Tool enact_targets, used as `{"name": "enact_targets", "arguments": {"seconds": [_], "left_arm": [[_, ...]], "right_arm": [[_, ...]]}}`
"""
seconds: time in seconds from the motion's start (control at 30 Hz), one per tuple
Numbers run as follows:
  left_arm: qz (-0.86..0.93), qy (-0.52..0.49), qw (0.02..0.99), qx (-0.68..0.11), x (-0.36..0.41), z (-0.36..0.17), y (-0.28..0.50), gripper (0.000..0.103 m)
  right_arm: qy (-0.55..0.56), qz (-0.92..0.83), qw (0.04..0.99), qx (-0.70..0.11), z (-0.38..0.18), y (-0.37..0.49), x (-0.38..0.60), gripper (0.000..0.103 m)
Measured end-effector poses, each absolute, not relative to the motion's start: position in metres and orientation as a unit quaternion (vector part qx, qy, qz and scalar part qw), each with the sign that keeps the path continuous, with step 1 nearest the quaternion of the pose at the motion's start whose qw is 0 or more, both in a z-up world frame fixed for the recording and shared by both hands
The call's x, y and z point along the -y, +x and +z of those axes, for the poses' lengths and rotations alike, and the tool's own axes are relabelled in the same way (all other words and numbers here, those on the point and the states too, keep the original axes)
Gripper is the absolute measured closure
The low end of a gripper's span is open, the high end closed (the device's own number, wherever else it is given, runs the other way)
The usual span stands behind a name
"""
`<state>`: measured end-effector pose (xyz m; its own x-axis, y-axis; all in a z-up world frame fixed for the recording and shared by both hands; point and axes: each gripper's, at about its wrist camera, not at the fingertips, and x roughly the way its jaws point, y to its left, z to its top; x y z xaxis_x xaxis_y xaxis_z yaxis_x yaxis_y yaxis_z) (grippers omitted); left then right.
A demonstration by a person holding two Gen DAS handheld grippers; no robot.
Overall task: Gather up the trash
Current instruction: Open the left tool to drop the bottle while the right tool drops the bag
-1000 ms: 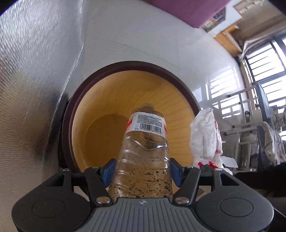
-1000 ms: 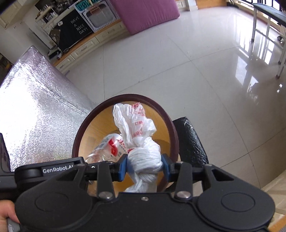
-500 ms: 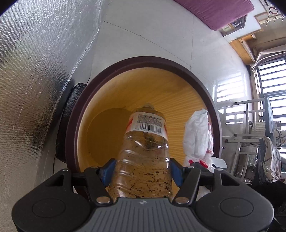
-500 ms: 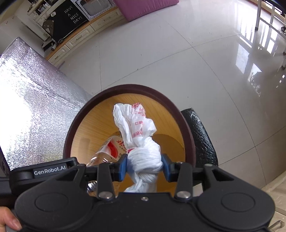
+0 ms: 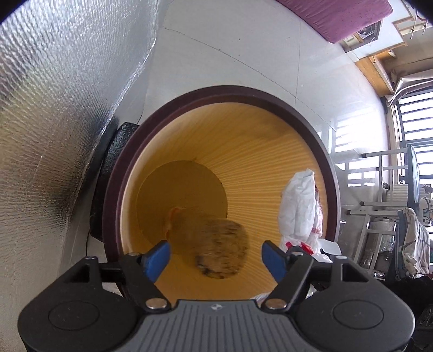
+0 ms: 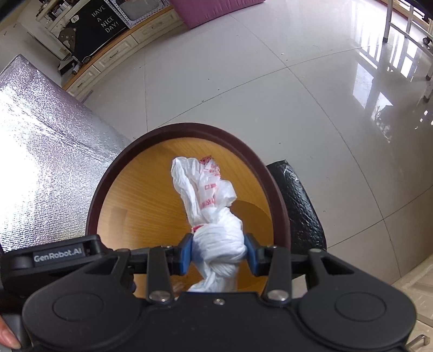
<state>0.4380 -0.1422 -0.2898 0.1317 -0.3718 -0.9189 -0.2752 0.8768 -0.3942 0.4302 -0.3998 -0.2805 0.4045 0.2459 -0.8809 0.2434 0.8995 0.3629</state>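
A round bin (image 5: 303, 113) with a dark brown rim and yellow wood-grain inside stands on the floor below both grippers. My left gripper (image 5: 216, 258) hangs over its mouth, jaws opening, pads clear of the plastic bottle (image 5: 213, 243), which shows blurred inside the bin, free of them. In the right wrist view my right gripper (image 6: 218, 253) is shut on the knot of a white plastic bag (image 6: 205, 189) with red print, held over the bin (image 6: 189, 130). The same bag (image 5: 300, 205) appears at the bin's right edge in the left wrist view.
A silver foil-covered surface (image 5: 54, 108) rises close to the bin's left side. A black textured object (image 6: 300, 205) leans against the bin. Glossy white floor tiles (image 6: 270, 81) spread beyond, with a low cabinet (image 6: 108, 54), a purple mat (image 5: 338, 19) and metal racks (image 5: 379, 189) farther off.
My left gripper's jaws have spread and let go of the bottle, which has dropped into the bin. Both grippers have come lower over the bin. The right gripper still holds the bag.
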Motion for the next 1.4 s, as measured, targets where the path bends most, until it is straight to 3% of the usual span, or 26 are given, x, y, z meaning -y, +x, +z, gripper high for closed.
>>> {"name": "enact_targets", "arguments": {"seconds": [0.33, 0.37, 0.4, 0.43, 0.7, 0.77, 0.83, 1.17, 1.2, 1.23, 1.4], "left_arm": [[-0.04, -0.185, 0.756, -0.627, 0.147, -0.259, 0.43, 0.021], [-0.04, -0.181, 0.759, -0.624, 0.146, -0.256, 0.429, 0.021], [-0.04, -0.178, 0.762, -0.621, 0.145, -0.254, 0.428, 0.021], [-0.039, -0.176, 0.764, -0.62, 0.144, -0.253, 0.427, 0.021], [-0.042, -0.177, 0.764, -0.619, 0.136, -0.25, 0.422, 0.021], [-0.05, -0.168, 0.767, -0.618, 0.138, -0.25, 0.422, 0.024], [-0.062, -0.152, 0.767, -0.62, 0.143, -0.253, 0.424, 0.034], [-0.108, 0.002, 0.755, -0.646, 0.186, -0.292, 0.438, 0.036], [-0.108, 0.013, 0.753, -0.649, 0.187, -0.297, 0.438, 0.038], [-0.111, 0.02, 0.756, -0.645, 0.188, -0.3, 0.438, 0.048], [-0.131, 0.017, 0.771, -0.623, 0.189, -0.299, 0.446, 0.049]], "right_arm": [[0.253, -0.013, 0.788, -0.561, -0.284, 0.436, 0.401, 0.058], [0.259, -0.02, 0.786, -0.561, -0.284, 0.437, 0.402, 0.055], [0.26, -0.025, 0.786, -0.561, -0.284, 0.439, 0.402, 0.042], [0.258, -0.027, 0.787, -0.56, -0.283, 0.44, 0.402, 0.035], [0.233, -0.008, 0.789, -0.568, -0.277, 0.442, 0.394, 0.035], [0.227, -0.004, 0.789, -0.571, -0.274, 0.44, 0.395, 0.036], [0.224, -0.002, 0.791, -0.57, -0.272, 0.438, 0.395, 0.036], [0.238, 0.006, 0.794, -0.56, -0.261, 0.424, 0.41, 0.042], [0.237, 0.006, 0.795, -0.559, -0.26, 0.424, 0.411, 0.042], [0.235, 0.007, 0.796, -0.557, -0.259, 0.424, 0.411, 0.042], [0.237, 0.008, 0.797, -0.555, -0.259, 0.422, 0.412, 0.043]]}}
